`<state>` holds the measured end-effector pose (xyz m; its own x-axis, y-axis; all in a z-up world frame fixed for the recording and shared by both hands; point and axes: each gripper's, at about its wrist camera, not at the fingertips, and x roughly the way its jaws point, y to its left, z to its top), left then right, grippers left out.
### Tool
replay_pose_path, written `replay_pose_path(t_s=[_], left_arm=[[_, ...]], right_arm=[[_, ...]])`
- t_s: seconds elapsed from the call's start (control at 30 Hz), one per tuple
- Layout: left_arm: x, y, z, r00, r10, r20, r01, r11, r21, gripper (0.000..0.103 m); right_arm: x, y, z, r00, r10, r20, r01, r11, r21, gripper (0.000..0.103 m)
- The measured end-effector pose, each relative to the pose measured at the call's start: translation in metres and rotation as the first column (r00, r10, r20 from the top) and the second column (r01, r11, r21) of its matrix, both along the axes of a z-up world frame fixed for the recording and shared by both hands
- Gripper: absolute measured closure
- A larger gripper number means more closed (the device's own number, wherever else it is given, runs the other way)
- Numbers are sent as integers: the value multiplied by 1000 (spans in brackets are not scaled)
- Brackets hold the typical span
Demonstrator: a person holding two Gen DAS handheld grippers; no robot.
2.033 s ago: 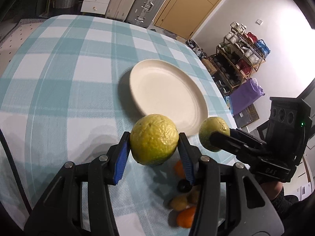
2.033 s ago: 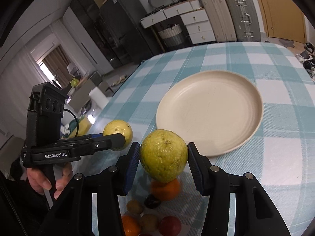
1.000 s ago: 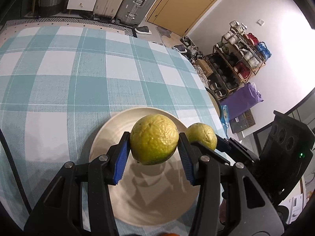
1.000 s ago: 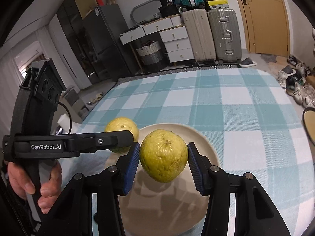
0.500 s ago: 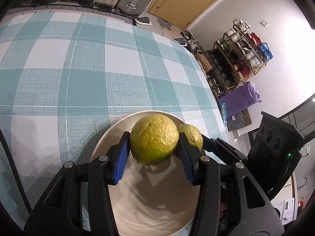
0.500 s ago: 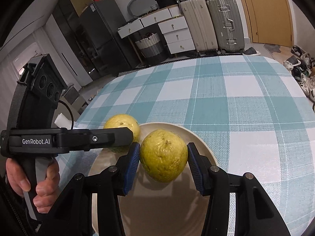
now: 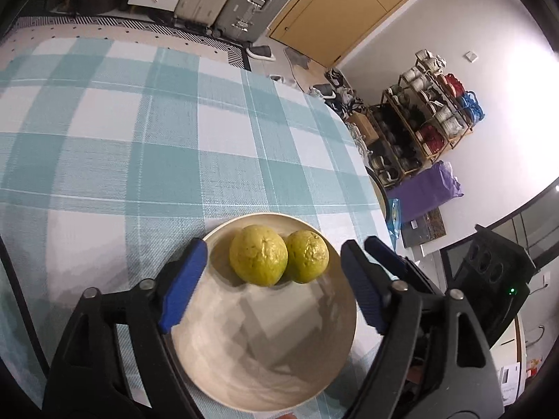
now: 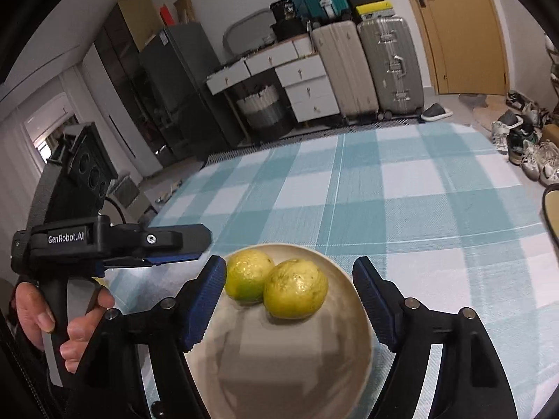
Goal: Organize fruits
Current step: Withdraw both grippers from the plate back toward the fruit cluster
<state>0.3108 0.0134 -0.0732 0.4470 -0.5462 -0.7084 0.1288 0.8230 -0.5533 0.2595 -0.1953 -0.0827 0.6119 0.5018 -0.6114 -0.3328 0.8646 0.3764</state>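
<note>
Two yellow-green round guavas (image 7: 258,260) (image 8: 295,288) lie touching on the round cream plate (image 7: 279,366). Both grippers (image 7: 272,289) (image 8: 290,300) have just opened their jaws, released.

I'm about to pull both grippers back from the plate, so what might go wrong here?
1. The two yellow-green fruits sit touching near the plate's far rim; a nudge may roll one off.
2. The left gripper and right gripper, jaws just opened and gripping nothing, flank the fruits closely; a pad might clip one while retreating.

Woven cloth (image 7: 146,160), matt plate (image 7: 279,366)
</note>
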Motion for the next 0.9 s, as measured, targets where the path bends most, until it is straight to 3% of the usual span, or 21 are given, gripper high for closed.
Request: replay_pose_path(t_s=[0.3, 0.47, 0.9], left_arm=[[-41, 4, 26, 998, 29, 64, -37, 992, 121, 25], [-73, -1, 46, 990, 26, 139, -54, 978, 201, 25], [-148, -5, 80, 965, 55, 258, -138, 937, 320, 21]], right_arm=[[-34, -13, 29, 997, -35, 64, 35, 999, -1, 17], [-54, -18, 44, 993, -56, 103, 58, 998, -13, 4], [-109, -15, 66, 987, -31, 161, 35, 999, -25, 0]])
